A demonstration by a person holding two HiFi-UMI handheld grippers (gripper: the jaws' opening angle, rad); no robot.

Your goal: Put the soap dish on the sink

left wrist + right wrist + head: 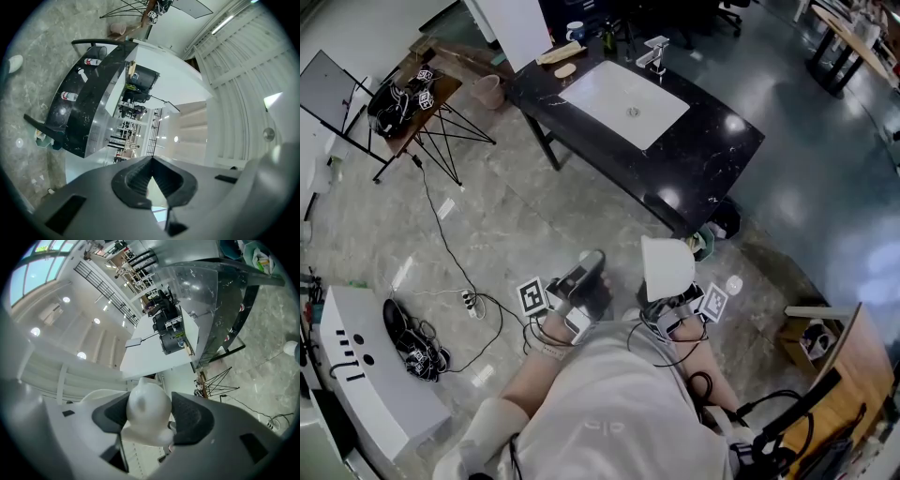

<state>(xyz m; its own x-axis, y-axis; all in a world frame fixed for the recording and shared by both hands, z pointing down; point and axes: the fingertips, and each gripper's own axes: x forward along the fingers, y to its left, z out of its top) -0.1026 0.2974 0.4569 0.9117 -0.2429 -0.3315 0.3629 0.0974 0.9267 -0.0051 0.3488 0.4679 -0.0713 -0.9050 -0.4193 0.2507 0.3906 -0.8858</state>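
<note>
Grey marbled floor (516, 216) fills most of the head view, with a black marble desk (712, 150) carrying a white inset sink (623, 101) and faucet (654, 54), well apart from the person. The white soap dish (667, 265) is off the desk, clamped between the fingers of the right gripper (150, 420), which press on both its sides. The left gripper (151, 161) has its fingers closed together on nothing. Step in hand looks like the carry toward the sink, with most of the task not yet done. To do it well, walk in close first and hold the grip firm and the dish level. Set it down flat on the dark rim beside the basin, and release only once it rests there. Both hands sit side by side near the torso, grippers pointing forward at the desk and tipped slightly upward.
</note>
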